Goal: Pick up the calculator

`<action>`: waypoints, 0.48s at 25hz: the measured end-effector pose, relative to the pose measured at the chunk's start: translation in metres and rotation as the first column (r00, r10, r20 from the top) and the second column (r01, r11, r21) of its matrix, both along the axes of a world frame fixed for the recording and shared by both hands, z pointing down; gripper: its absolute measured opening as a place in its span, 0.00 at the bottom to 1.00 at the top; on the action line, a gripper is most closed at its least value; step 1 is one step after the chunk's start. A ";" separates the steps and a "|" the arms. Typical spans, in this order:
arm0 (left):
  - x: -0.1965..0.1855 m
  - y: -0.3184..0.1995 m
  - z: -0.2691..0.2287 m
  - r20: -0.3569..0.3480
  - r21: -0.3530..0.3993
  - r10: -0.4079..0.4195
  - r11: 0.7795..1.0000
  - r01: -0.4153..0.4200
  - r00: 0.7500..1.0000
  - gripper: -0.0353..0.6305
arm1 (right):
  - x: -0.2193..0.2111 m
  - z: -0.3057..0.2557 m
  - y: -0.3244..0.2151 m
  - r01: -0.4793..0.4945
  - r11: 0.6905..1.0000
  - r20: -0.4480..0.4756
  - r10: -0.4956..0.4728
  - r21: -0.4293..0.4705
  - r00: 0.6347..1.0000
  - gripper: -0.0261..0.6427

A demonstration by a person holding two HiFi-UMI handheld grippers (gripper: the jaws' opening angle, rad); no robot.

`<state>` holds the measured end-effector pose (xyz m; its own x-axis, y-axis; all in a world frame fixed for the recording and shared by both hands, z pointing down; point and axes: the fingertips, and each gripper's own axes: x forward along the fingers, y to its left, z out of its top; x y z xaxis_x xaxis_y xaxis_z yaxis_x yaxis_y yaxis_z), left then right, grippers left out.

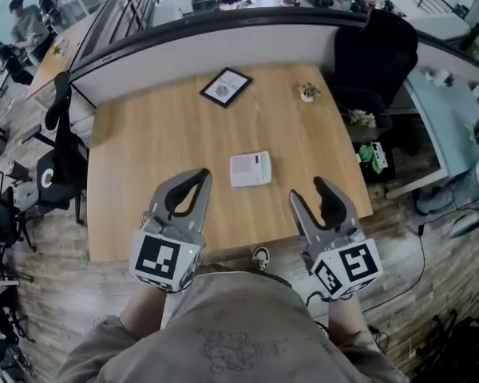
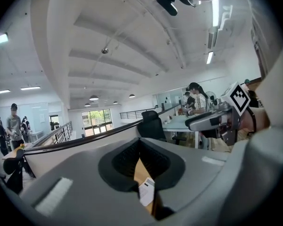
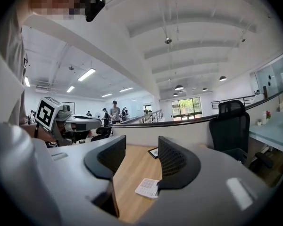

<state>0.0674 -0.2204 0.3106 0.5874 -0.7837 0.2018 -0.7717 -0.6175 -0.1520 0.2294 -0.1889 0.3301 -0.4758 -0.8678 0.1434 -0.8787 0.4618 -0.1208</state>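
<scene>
A white calculator [image 1: 250, 168] lies flat on the wooden desk [image 1: 144, 150], in the middle of its near half. My left gripper [image 1: 201, 175] hovers just left of it, its fingertips touching and nothing between them. Through that gripper's narrow gap, a sliver of the calculator [image 2: 146, 191] shows below the left gripper [image 2: 140, 157]. My right gripper [image 1: 307, 191] is held near the desk's front right, a little right of and nearer than the calculator, jaws apart and empty. In the right gripper view the calculator [image 3: 148, 187] sits between the jaws of the right gripper [image 3: 137, 154], partly hidden by the right one.
A dark framed picture [image 1: 226, 86] lies at the desk's far side, and a small potted plant [image 1: 307, 92] stands at the far right. A black office chair [image 1: 375, 54] is beyond the right corner, another chair [image 1: 60, 166] at the left. A curved partition [image 1: 223, 42] backs the desk.
</scene>
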 end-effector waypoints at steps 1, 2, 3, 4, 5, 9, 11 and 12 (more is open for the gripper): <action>0.002 -0.002 0.000 0.001 0.001 -0.014 1.000 0.014 1.000 0.06 | 0.003 0.001 -0.004 0.012 1.000 -0.001 -0.012 0.002 1.000 0.33; 0.003 -0.004 0.000 0.001 0.001 -0.028 1.000 0.028 1.000 0.06 | 0.006 0.001 -0.008 0.022 1.000 -0.007 -0.022 0.004 1.000 0.33; 0.005 -0.006 0.000 0.000 0.003 -0.038 0.999 0.038 0.999 0.06 | 0.008 0.002 -0.012 0.030 1.000 -0.016 -0.030 0.007 0.999 0.33; 0.006 -0.008 0.000 -0.001 0.009 -0.044 0.999 0.044 0.999 0.06 | 0.010 0.004 -0.015 0.036 0.999 -0.026 -0.036 0.007 0.999 0.33; 0.007 -0.008 -0.001 0.001 0.018 -0.048 0.999 0.048 0.999 0.06 | 0.012 0.005 -0.018 0.042 0.999 -0.032 -0.042 0.007 0.999 0.33; 0.003 -0.010 -0.003 0.011 0.028 -0.072 0.997 0.072 0.997 0.06 | 0.010 0.007 -0.026 0.060 0.998 -0.020 -0.060 0.002 0.998 0.33; -0.001 -0.011 -0.004 0.006 0.025 -0.080 0.997 0.080 0.997 0.06 | 0.008 0.006 -0.030 0.064 0.998 -0.018 -0.064 0.002 0.998 0.33; -0.003 -0.012 -0.004 0.004 0.022 -0.082 0.996 0.082 0.997 0.06 | 0.007 0.006 -0.032 0.064 0.998 -0.017 -0.064 0.003 0.998 0.33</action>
